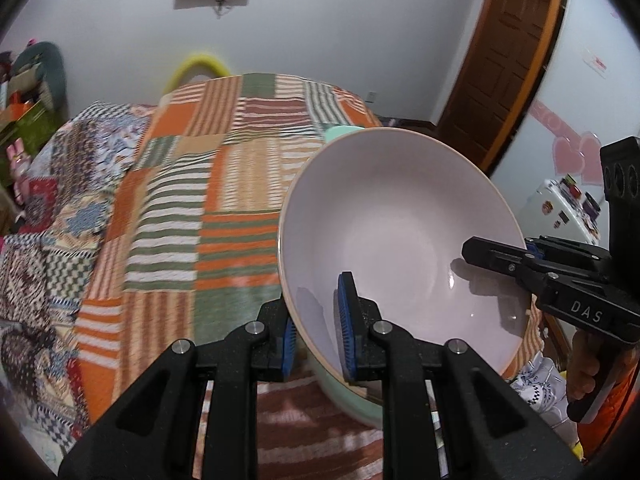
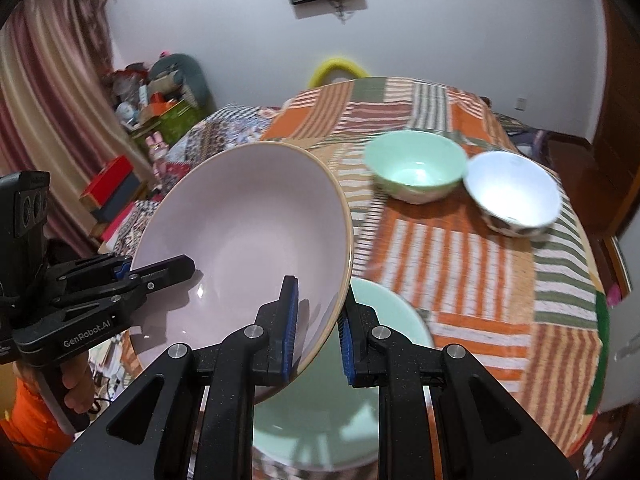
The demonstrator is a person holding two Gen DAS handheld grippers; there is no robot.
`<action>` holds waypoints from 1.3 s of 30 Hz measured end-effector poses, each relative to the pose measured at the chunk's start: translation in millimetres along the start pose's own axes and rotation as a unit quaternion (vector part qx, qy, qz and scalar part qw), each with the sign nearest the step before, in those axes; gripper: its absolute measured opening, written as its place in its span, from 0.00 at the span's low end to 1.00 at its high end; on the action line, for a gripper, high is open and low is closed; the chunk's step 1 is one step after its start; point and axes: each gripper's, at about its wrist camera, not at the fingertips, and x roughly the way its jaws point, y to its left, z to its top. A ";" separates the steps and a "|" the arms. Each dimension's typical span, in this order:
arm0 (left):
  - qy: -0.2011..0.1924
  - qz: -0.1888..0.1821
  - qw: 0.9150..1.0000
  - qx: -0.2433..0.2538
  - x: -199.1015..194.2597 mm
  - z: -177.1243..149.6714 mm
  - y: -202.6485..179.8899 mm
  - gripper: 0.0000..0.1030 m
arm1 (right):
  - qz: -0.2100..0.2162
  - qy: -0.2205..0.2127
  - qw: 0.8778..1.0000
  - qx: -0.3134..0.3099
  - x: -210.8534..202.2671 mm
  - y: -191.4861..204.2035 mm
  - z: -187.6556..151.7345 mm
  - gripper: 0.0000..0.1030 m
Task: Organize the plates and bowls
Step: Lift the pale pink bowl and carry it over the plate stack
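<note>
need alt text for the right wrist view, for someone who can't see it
Two grippers hold a large pale pink bowl tilted above a patchwork tablecloth: the right gripper clamps its near rim, the left gripper the far-left rim. A mint green plate lies beneath; a small green bowl and a white bowl sit touching farther back.
</note>
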 end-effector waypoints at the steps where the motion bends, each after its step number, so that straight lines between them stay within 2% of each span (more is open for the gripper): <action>1: -0.001 0.004 1.000 -0.005 -3.1 -2.6 6.9 0.18 | 0.003 0.002 1.000 -0.005 3.3 5.7 1.2 0.16; 9: 0.004 0.039 0.998 -0.043 -16.2 -23.8 56.6 0.18 | 0.031 0.030 0.998 -0.038 36.9 49.7 1.7 0.17; 17: 0.033 0.061 0.995 -0.078 -6.7 -53.0 96.8 0.18 | 0.049 0.074 0.994 -0.062 75.8 81.8 -5.0 0.17; 25: 0.066 0.062 0.990 -0.110 13.6 -78.8 124.6 0.18 | 0.054 0.114 0.989 -0.074 103.3 93.2 -17.1 0.17; 39: 0.097 0.060 0.984 -0.138 43.8 -95.0 147.3 0.18 | 0.044 0.169 0.981 -0.086 144.4 98.3 -27.2 0.17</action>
